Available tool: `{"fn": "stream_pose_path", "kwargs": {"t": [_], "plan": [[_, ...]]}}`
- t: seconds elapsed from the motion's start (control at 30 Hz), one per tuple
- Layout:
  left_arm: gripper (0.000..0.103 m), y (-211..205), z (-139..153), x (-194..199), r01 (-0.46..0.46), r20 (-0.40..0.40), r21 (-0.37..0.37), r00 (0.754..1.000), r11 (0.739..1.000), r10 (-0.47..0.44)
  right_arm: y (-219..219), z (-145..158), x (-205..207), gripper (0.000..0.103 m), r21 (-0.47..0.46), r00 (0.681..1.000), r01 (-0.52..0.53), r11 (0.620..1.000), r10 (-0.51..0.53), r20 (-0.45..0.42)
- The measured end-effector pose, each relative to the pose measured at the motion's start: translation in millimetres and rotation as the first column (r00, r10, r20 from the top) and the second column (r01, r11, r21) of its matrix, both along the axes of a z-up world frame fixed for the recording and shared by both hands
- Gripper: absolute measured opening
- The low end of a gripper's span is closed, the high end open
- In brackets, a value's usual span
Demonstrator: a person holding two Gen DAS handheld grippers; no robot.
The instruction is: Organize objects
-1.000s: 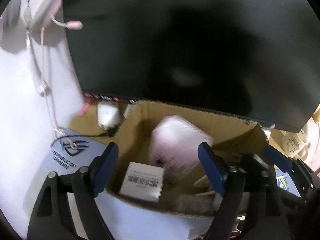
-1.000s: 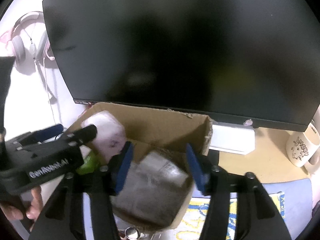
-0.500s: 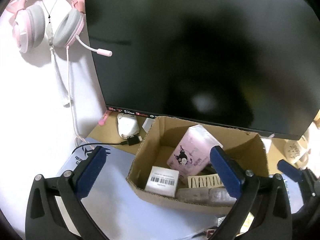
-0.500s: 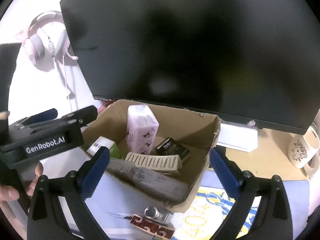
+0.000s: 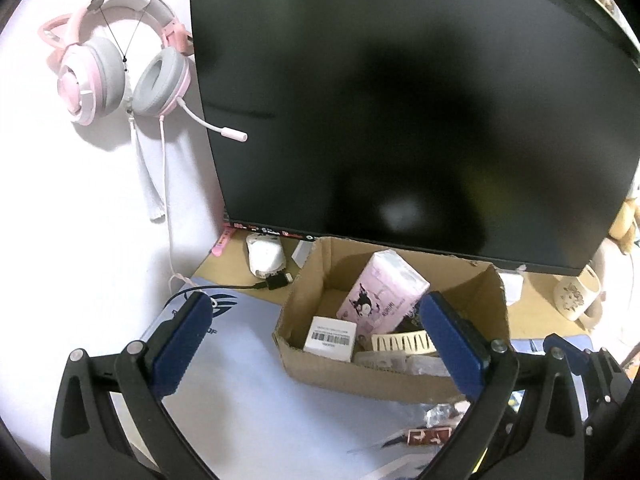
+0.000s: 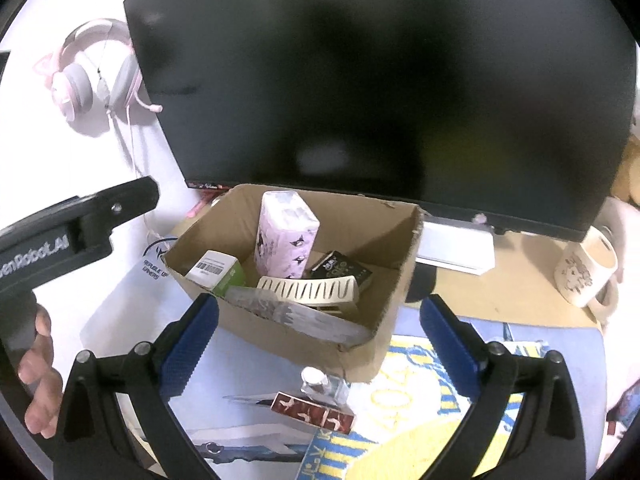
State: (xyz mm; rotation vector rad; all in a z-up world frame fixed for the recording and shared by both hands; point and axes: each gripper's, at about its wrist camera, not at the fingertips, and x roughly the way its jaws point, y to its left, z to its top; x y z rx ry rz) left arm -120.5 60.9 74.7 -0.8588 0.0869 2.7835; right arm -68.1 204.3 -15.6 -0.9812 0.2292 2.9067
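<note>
An open cardboard box (image 5: 352, 376) (image 6: 296, 344) stands on the desk below a dark monitor. Inside it are a pink tissue pack (image 5: 380, 292) (image 6: 286, 236), a white barcode box (image 5: 330, 338) (image 6: 214, 270), a cream slotted clip (image 5: 402, 342) (image 6: 308, 288), a black packet (image 6: 340, 268) and a clear wrapped pack (image 6: 304, 318) lying over the front rim. My left gripper (image 5: 316, 336) is open, above and in front of the box, with nothing held. My right gripper (image 6: 316, 332) is open too, hanging over the box's front edge.
A small clear bottle (image 6: 322, 384) and a red patterned bar (image 6: 314, 414) lie on the desk mat in front of the box. A cream mug (image 6: 586, 268) stands at the right. A pink headset (image 5: 116, 76) hangs on the wall; a white mouse (image 5: 264, 254) sits under the monitor (image 5: 400, 100).
Both grippers opened wide and drew back and upward from the box. The pink pack and the clear wrapped pack, earlier between the jaws, now rest in the box.
</note>
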Motion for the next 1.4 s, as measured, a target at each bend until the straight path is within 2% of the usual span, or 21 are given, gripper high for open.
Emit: {"fn": "stream_pose_path", "kwargs": {"t": [0.23,0.43,0.5,0.6,0.67,1.07,1.27,1.4], "plan": [[0.103,-13,-9,21,0.005,0.041,0.049,0.999,0.999,-0.008,4,-5,11,0.103,-0.029,0.999,0.032,0.999,-0.032,0.013],[0.103,-18,-15,45,-0.018,0.004,0.028,1.000,0.999,0.018,-1,-10,23,0.103,-0.010,1.000,0.023,1.000,-0.022,0.019],[0.103,-21,-19,50,-0.028,0.000,0.041,1.000,0.999,0.028,-2,-12,26,0.103,-0.006,1.000,0.023,1.000,-0.023,0.014],[0.103,-25,-29,53,-0.023,0.023,0.072,1.000,0.997,0.021,-1,-15,29,0.103,-0.009,0.999,0.025,1.000,-0.025,0.026],[0.103,-25,-37,52,-0.027,0.041,0.064,0.999,0.998,0.024,3,-18,31,0.103,-0.015,0.999,0.034,0.999,-0.034,0.034],[0.103,-19,-72,54,-0.033,0.092,0.053,0.995,0.998,0.028,35,-30,38,0.103,-0.137,0.994,0.108,0.985,-0.104,0.038],[0.103,-13,-87,65,-0.050,0.074,0.080,0.996,0.996,0.044,41,-46,35,0.103,-0.192,0.988,0.148,0.970,-0.135,0.075],[0.103,-14,-94,65,-0.028,0.082,0.110,0.996,0.994,0.019,46,-54,37,0.103,-0.229,0.986,0.163,0.960,-0.149,0.076]]}}
